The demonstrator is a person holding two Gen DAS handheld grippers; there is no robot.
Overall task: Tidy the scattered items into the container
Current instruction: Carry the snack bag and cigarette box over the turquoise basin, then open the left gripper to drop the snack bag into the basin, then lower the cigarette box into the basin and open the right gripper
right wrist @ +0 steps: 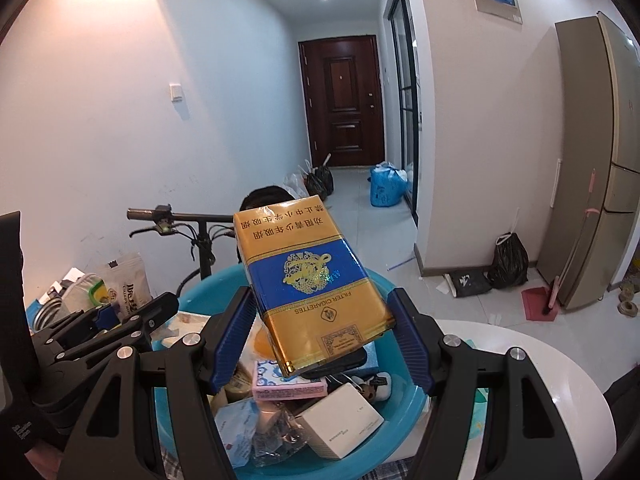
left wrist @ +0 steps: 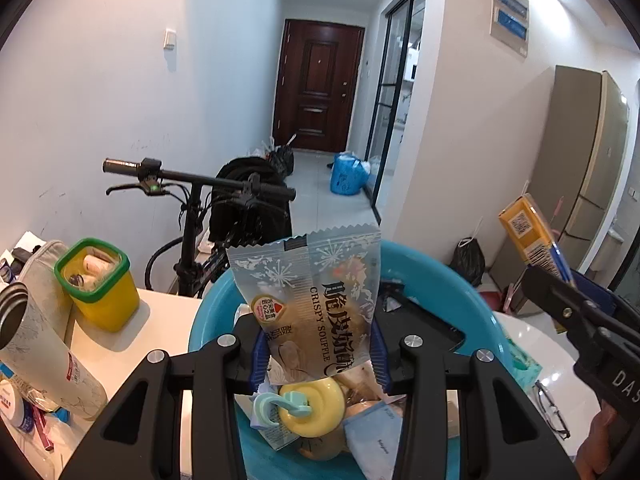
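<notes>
My left gripper [left wrist: 318, 354] is shut on a silver "Crispy Souffle" snack packet [left wrist: 310, 296], held upright above the blue basin [left wrist: 440, 280]. My right gripper [right wrist: 322, 338] is shut on a yellow and blue cigarette pack [right wrist: 312, 280], held tilted over the same basin [right wrist: 404, 404]. The pack also shows at the right of the left wrist view [left wrist: 532, 234]. The basin holds several items: a yellow round toy [left wrist: 314, 404], a white box [right wrist: 340, 420], a pink packet [right wrist: 290, 390] and wrapped packets.
On the white table [left wrist: 160, 320] left of the basin stand a yellow box with a green rim [left wrist: 98, 282] and a metal flask [left wrist: 40, 352]. Glasses [left wrist: 554, 410] lie at the right. A bicycle [left wrist: 200, 188] stands behind the table.
</notes>
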